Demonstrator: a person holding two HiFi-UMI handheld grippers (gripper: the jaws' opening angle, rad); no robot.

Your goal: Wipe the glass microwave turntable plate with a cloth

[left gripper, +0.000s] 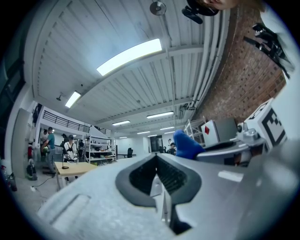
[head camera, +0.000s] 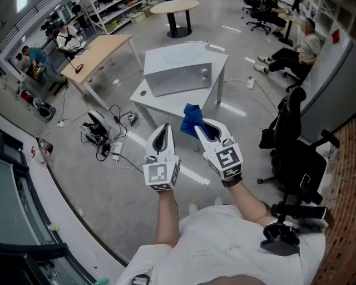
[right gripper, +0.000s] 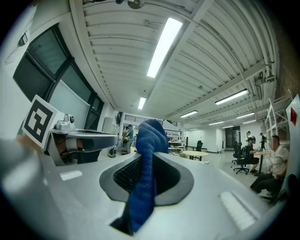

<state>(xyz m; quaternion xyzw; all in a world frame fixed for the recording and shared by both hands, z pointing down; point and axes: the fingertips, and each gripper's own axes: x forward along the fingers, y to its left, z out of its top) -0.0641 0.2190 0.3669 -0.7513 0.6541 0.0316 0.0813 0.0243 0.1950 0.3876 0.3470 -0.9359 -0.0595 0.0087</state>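
Observation:
My right gripper [head camera: 196,123] is shut on a blue cloth [head camera: 192,115] that bunches out past its tips. In the right gripper view the cloth [right gripper: 144,187] runs down between the closed jaws of the gripper [right gripper: 151,154]. My left gripper [head camera: 164,128] is held beside it, shut and with nothing in it, and its own view shows the jaws [left gripper: 157,158] meeting, with the cloth [left gripper: 186,144] off to the right. Both grippers hang over the floor, short of a silver microwave [head camera: 181,75]. A faint round outline [head camera: 182,54] on its top may be the glass plate.
The microwave stands on a white table [head camera: 142,96]. On the floor to the left lie cables and a small device [head camera: 99,129]. A black office chair [head camera: 297,153] is close on my right. A wooden table [head camera: 103,49], a round table [head camera: 174,7] and seated people are farther off.

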